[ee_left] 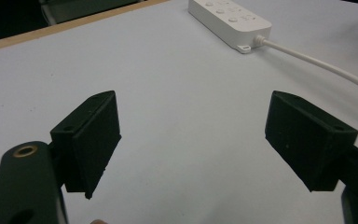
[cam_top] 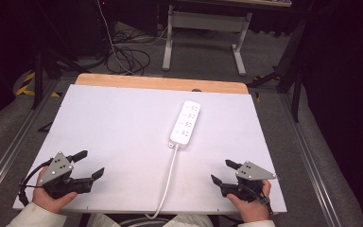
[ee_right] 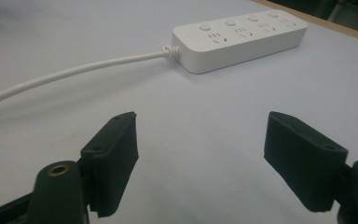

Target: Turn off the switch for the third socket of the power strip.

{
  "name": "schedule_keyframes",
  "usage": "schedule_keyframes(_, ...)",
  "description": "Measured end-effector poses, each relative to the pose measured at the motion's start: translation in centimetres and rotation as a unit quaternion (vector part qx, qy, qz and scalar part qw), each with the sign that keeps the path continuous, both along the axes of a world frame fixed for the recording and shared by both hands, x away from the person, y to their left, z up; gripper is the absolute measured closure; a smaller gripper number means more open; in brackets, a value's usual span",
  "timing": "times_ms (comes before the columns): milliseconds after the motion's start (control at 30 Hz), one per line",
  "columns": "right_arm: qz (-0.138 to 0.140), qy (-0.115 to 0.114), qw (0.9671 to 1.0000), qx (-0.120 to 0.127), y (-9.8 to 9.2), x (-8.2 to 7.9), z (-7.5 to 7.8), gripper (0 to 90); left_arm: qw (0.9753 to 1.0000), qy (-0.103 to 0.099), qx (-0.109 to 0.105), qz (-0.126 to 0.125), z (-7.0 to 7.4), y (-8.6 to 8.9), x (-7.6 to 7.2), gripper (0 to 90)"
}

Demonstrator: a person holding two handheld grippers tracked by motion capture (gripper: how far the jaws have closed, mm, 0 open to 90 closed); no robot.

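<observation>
While the power strip lies mid-board, both claws, left claw and right claw, gape near the front edge.

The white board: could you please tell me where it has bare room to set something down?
The board is bare left of the power strip, and right of it to the edge. The cable splits the near middle; the left gripper and right gripper take the near corners.
</observation>
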State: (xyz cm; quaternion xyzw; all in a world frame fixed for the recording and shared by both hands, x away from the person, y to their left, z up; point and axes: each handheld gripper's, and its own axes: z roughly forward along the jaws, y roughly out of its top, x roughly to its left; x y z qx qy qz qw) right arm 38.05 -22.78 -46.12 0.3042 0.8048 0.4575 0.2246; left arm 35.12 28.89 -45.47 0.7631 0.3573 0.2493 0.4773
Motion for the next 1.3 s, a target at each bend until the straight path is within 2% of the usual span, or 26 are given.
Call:
schedule_keyframes(167,0.007,-0.001,1.0,0.001,0.2,0.0,0.0,26.0,0.9999,0.013,0.004,0.001,-0.1,0.0,0.2,18.2)
schedule_keyframes(500,0.004,-0.003,1.0,-0.001,0.2,-0.1,0.1,26.1,1.0,0.003,0.005,0.006,0.0,0.1,0.0,18.2)
schedule_keyframes(700,0.002,0.001,1.0,-0.004,0.2,0.0,0.1,26.1,0.9999,0.011,-0.004,0.011,0.0,0.1,0.0,18.2)
schedule_keyframes(867,0.001,0.0,1.0,-0.009,0.3,0.0,0.2,26.1,0.9998,0.009,-0.007,0.014,0.1,0.1,-0.1,18.1)
schedule_keyframes(1100,0.007,0.002,0.9998,-0.017,0.5,0.1,0.4,29.5,0.9998,0.004,0.004,0.019,0.1,0.1,-0.1,18.1)
schedule_keyframes(1300,0.009,0.002,0.9998,-0.019,0.6,0.4,1.0,31.5,0.9998,0.007,0.003,0.018,0.1,0.0,-0.1,18.0)
